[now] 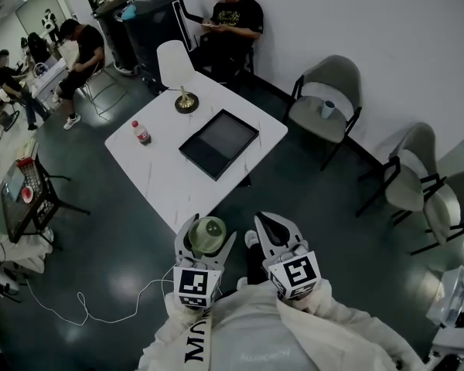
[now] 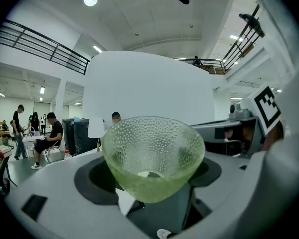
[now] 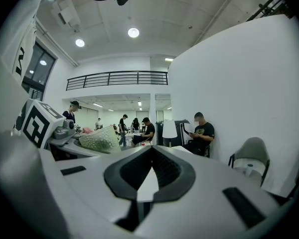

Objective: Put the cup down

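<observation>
A pale green dimpled glass cup sits upright between the jaws of my left gripper, which is shut on it. Both are held close to my body, just off the near corner of the white table. In the left gripper view the cup fills the middle, its mouth facing up, with a dark jaw pad on each side. My right gripper is beside it on the right, shut and empty. In the right gripper view its jaws meet in a closed seam, and the cup shows at the left.
On the table stand a black tray, a white-shaded lamp and a small red-capped bottle. Grey chairs line the wall at right, one with a small cup on it. People sit beyond the table. A white cable lies on the floor at left.
</observation>
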{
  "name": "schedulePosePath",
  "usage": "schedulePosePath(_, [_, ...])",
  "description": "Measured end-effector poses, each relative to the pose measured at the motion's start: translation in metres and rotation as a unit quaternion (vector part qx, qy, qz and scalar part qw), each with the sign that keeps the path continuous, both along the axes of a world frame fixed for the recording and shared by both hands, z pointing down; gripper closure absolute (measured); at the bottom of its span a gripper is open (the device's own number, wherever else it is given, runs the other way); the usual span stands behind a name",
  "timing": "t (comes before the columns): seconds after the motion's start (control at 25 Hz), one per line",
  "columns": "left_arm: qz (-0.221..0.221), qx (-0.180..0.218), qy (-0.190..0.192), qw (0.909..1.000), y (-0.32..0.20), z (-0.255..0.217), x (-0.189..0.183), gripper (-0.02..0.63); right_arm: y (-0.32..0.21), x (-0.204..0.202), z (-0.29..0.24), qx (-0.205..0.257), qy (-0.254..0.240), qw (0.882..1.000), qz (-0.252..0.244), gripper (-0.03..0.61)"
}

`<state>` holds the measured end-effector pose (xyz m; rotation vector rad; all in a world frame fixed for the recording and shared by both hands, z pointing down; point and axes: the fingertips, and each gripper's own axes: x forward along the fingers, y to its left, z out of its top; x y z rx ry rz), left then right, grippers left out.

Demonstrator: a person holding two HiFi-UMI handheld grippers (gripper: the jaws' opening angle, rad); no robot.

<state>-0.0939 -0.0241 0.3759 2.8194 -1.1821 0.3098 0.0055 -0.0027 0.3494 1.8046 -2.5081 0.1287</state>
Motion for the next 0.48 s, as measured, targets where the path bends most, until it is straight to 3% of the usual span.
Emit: schedulePosePath(0.48, [-0.028,-0.006,-0.011,0.9995,-0.068,0.002,0.007,0.218,-0.072,0.012,0.015,-0.021,-0.011,0.999,-0.024,0.572])
